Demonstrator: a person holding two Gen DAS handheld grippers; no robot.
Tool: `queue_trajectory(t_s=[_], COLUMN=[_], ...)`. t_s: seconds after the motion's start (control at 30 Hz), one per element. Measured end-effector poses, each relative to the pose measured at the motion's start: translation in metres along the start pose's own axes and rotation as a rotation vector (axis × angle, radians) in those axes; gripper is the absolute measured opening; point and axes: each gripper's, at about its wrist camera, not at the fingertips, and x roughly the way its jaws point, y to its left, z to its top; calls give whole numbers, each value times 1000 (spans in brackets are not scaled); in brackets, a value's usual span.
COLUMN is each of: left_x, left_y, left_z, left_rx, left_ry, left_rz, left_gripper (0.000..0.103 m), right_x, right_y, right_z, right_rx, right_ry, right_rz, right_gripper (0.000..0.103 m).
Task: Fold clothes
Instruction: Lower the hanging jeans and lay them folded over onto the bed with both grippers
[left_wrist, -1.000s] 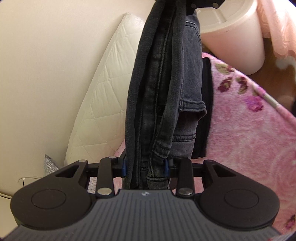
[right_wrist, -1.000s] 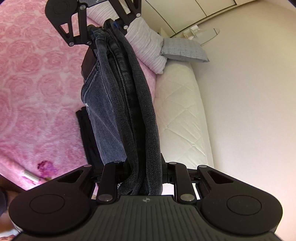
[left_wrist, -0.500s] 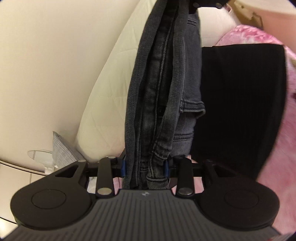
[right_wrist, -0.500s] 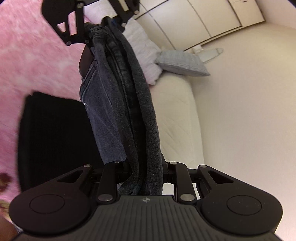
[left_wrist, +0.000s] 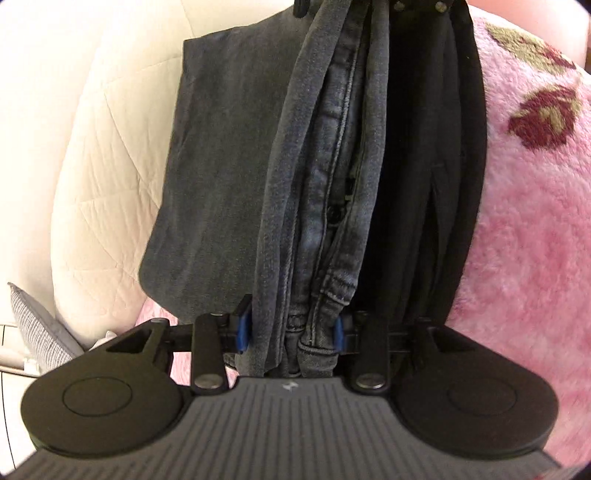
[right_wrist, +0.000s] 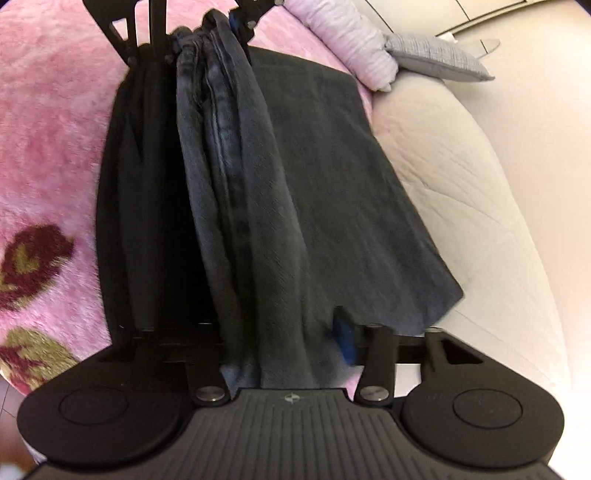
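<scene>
Dark grey jeans (left_wrist: 314, 166) (right_wrist: 229, 166), folded lengthwise, stretch between my two grippers. One flap lies flat (left_wrist: 214, 166) (right_wrist: 332, 184), and the bunched waist edge rests over a folded black garment (left_wrist: 424, 166) (right_wrist: 125, 184) on the pink blanket. My left gripper (left_wrist: 290, 328) has its blue pads against the jeans' end, and its jaws are starting to open. My right gripper (right_wrist: 280, 343) is opening: its blue pad (right_wrist: 343, 343) stands off the denim that still lies between the fingers. The left gripper (right_wrist: 207, 33) also shows at the far end in the right wrist view.
A pink fleece blanket (left_wrist: 524, 221) (right_wrist: 48, 147) with dark red flowers covers the bed. A white quilted cushion (left_wrist: 92, 184) (right_wrist: 461, 184) runs along the wall side. A grey pillow (left_wrist: 33, 332) (right_wrist: 436, 59) and a lilac striped one (right_wrist: 343, 48) lie beyond it.
Both grippers came down with the jeans, which hung in the air before and now rest on the black garment and blanket. The right gripper's fingers have spread apart.
</scene>
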Motion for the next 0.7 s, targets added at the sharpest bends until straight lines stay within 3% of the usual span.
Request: queue_trajectory(t_s=[0.1,0.2,0.33,0.53,0.63,0.67,0.7], left_x=[-5,-12,-3,-13,-19,-19,-18], left_y=[6,-2,-28,-29,-28,-28,-27], left_z=[-2,-3,-6,-16,-19,-19,-19], left_rx=[-2,-22,13,42,39,33,28], left_ry=[0,5,17,-20,-28,-26,-22], left_rz=[31,67,36,58,45,37,29], left_gripper=[35,33,37,43,41,40,38], right_x=[-5,-8,-2,-8,-21,-25,-28], right_y=[-7,-8,12,21,24,25,24], right_z=[3,6,3,4,1,-1,-4], right_rx=[13,42,11,7,10,15,29], right_ry=[1,13,55,80,79,76,72], right_rz=[4,3,23,-15,-11,-6,8], right_gripper=[37,34,37,42,44,41,30])
